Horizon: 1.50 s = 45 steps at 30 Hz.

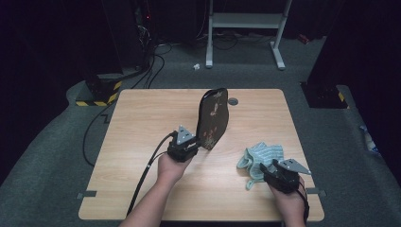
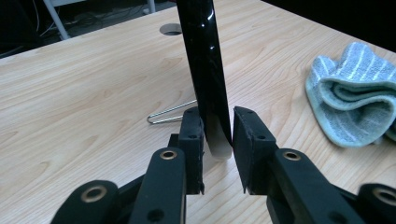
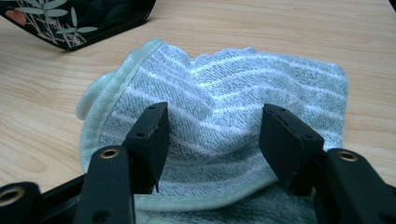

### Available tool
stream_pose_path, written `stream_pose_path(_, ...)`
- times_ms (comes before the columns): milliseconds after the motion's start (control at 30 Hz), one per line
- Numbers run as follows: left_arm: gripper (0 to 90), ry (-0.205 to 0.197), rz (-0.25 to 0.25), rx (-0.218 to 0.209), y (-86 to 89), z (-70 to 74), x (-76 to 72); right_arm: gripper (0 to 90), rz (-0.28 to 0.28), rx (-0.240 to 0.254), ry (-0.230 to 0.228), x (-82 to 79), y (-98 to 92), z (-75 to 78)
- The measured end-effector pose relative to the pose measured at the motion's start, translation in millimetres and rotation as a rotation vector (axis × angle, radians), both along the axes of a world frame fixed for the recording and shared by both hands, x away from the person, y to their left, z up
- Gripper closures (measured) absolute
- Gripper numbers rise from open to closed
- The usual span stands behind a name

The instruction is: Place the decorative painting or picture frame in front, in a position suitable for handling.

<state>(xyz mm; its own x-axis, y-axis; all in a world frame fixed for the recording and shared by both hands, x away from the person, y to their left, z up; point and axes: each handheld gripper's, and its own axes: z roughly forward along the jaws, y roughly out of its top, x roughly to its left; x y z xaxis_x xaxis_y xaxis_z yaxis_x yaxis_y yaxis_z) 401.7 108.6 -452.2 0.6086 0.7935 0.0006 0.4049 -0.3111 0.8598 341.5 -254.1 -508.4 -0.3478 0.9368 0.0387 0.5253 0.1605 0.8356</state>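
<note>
Fingers (image 2: 194,135) of the left gripper (image 2: 218,135) are clamped on the lower edge of a black lacquered tray (image 1: 213,118), one pad against each face. That tray stands on its edge, nearly upright, near the middle of the desk (image 1: 142,123). In the high view its decorated face, with pale leaves and a reddish spot, turns toward three o'clock, and the left gripper (image 1: 196,145) grips it from about seven o'clock of the tray. In the left gripper view the tray (image 2: 203,60) rises as a thin glossy black band from between the pads. A bent wire piece (image 2: 168,114) lies flat on the desk just behind the fingers at about ten o'clock, and a round hole (image 2: 171,29) in the desk shows farther back.

Over at the right, the fingers (image 3: 152,140) of the right gripper (image 3: 219,140) stand apart, resting on a crumpled pale green striped towel (image 3: 224,102) that bulges up between them; the pads do not press it from both sides. In the high view the towel (image 1: 260,158) lies near the desk's edge at about five o'clock of the tray, well apart from it, with the right gripper (image 1: 272,172) at its near end. A corner of the tray (image 3: 70,23) shows at eleven o'clock in the right gripper view.
</note>
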Motion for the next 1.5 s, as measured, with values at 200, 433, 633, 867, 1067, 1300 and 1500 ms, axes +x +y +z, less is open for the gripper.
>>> stream_pose_path(200, 67.4, 0.009, -0.02, -0.019, 6.3, 2.5, 3.7, 42.3, 0.001, 0.004, 0.001, 0.3, -0.3, -0.9)
stream_pose_path(433, 58.9, -0.013, -0.063, -0.054, 1.1, 14.2, 17.3, 42.3, 0.003, 0.006, 0.004, 0.8, 0.2, -1.0)
stream_pose_path(633, 53.0, 0.003, -0.047, -0.039, -11.3, 21.4, 33.4, 42.3, 0.004, 0.01, 0.006, 0.7, -0.7, -1.2)
stream_pose_path(867, 60.8, -0.003, -0.055, -0.038, -22.3, 25.2, 52.3, 42.4, 0.003, 0.013, 0.012, 0.8, -1.1, -1.8)
stream_pose_path(1067, 68.2, 0.027, -0.049, -0.068, -24.7, 26.4, 60.2, 42.4, 0.006, 0.014, 0.016, 1.1, -0.7, -2.4)
stream_pose_path(1300, 75.8, 0.013, -0.036, -0.059, -25.9, 22.9, 61.6, 42.6, 0.004, 0.02, 0.02, 0.3, -1.4, -2.5)
stream_pose_path(1500, 78.7, 0.024, -0.031, -0.087, -24.2, 21.8, 62.7, 42.6, 0.002, 0.021, 0.024, 0.4, -1.3, -3.1)
